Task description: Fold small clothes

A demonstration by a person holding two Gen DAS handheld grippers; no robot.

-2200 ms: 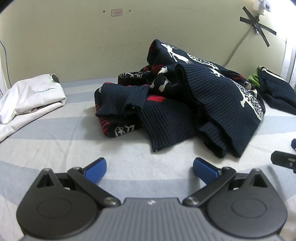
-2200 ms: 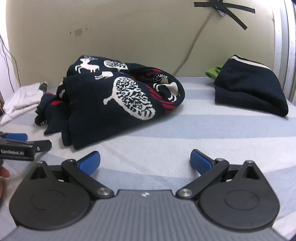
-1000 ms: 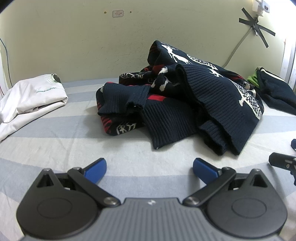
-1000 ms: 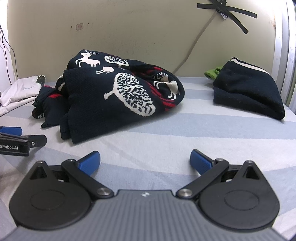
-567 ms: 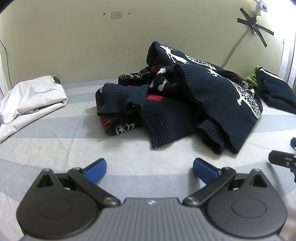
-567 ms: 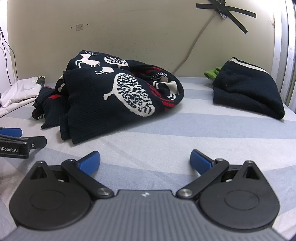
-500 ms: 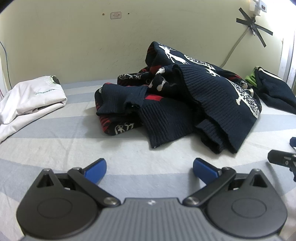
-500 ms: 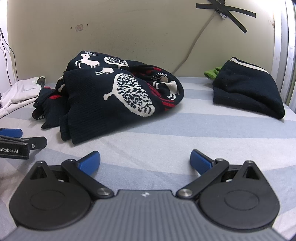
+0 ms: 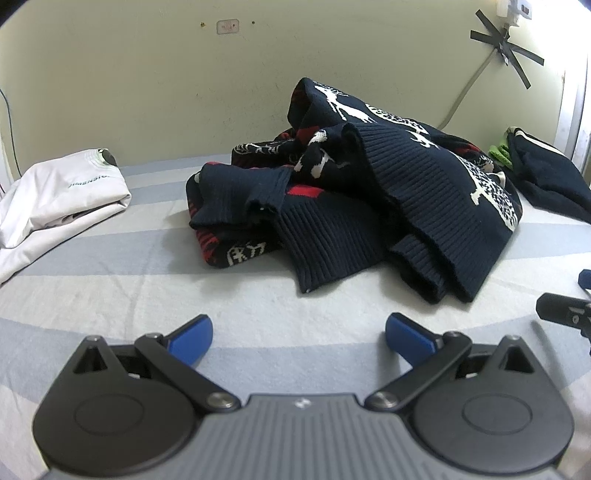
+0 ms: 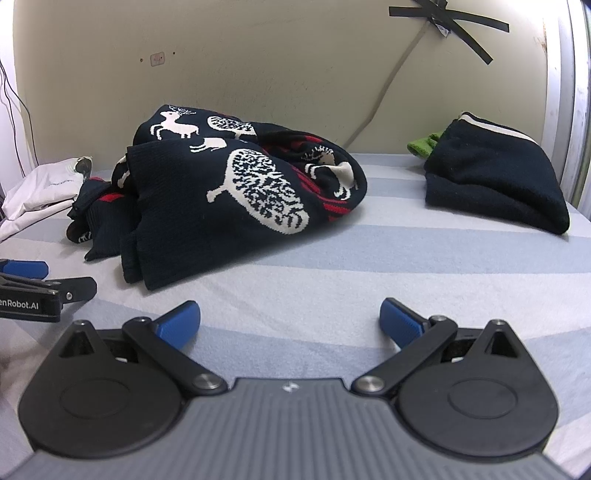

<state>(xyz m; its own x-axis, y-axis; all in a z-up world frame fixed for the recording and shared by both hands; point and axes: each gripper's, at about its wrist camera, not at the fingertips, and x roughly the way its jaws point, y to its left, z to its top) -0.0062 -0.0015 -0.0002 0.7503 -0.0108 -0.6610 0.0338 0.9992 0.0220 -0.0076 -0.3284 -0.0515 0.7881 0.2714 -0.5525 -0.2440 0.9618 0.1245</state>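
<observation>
Crumpled navy knitted reindeer-pattern sweater (image 9: 369, 206) lies unmoved on the striped bed sheet (image 9: 110, 266). Left hand-held gripper (image 9: 298, 334) and right hand-held gripper (image 10: 290, 319) remain spread apart, empty, near it.

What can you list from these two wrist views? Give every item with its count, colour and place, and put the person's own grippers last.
Reindeer sweater: one, navy with white and red pattern, crumpled mid-bed.
White garment: one, folded, far left by the wall.
Dark folded garment: one, navy-black with a pale stripe, far right.
Green cloth: one, peeking out behind the dark folded garment.
Bedsheet: one, pale blue and white stripes, under everything.
Black tape: crossed strips on the wall, top right.
Left gripper: black with blue pads, open, empty.
Right gripper: the same, open, empty.
</observation>
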